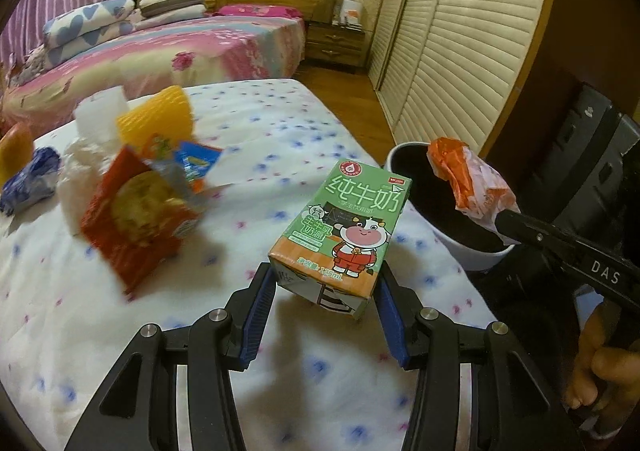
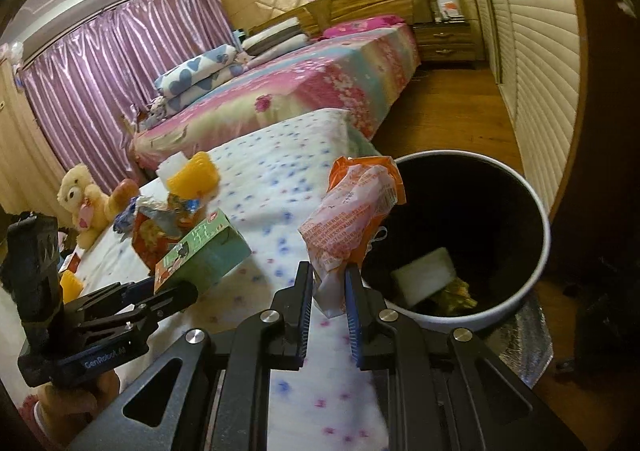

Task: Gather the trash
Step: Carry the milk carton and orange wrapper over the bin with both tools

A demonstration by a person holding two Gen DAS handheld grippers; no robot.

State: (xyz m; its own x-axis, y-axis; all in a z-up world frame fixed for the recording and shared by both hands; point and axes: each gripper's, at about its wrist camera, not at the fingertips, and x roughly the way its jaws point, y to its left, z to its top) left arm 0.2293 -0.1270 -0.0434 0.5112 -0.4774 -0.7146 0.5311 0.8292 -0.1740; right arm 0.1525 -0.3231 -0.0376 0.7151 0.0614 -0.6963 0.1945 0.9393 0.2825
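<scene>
My left gripper (image 1: 326, 287) is shut on a green milk carton (image 1: 344, 229) and holds it above the white flowered bed cover (image 1: 280, 123). The carton also shows in the right wrist view (image 2: 204, 251). My right gripper (image 2: 328, 291) is shut on an orange and pink snack wrapper (image 2: 356, 211), held beside the rim of the white trash bin (image 2: 540, 251). The wrapper hangs over the bin's (image 1: 464, 251) edge in the left wrist view (image 1: 468, 179). More trash lies on the cover: a red snack bag (image 1: 132, 219), white tissue (image 1: 80, 171) and yellow foam netting (image 1: 156, 119).
The bin holds a white block (image 2: 424, 279) and some scraps. A blue crumpled wrapper (image 1: 28, 183) lies at the far left. A teddy bear (image 2: 80, 199) sits by the cover. A pink bed (image 2: 300, 91), a louvred wardrobe (image 1: 460, 71) and wooden floor (image 2: 448, 115) lie beyond.
</scene>
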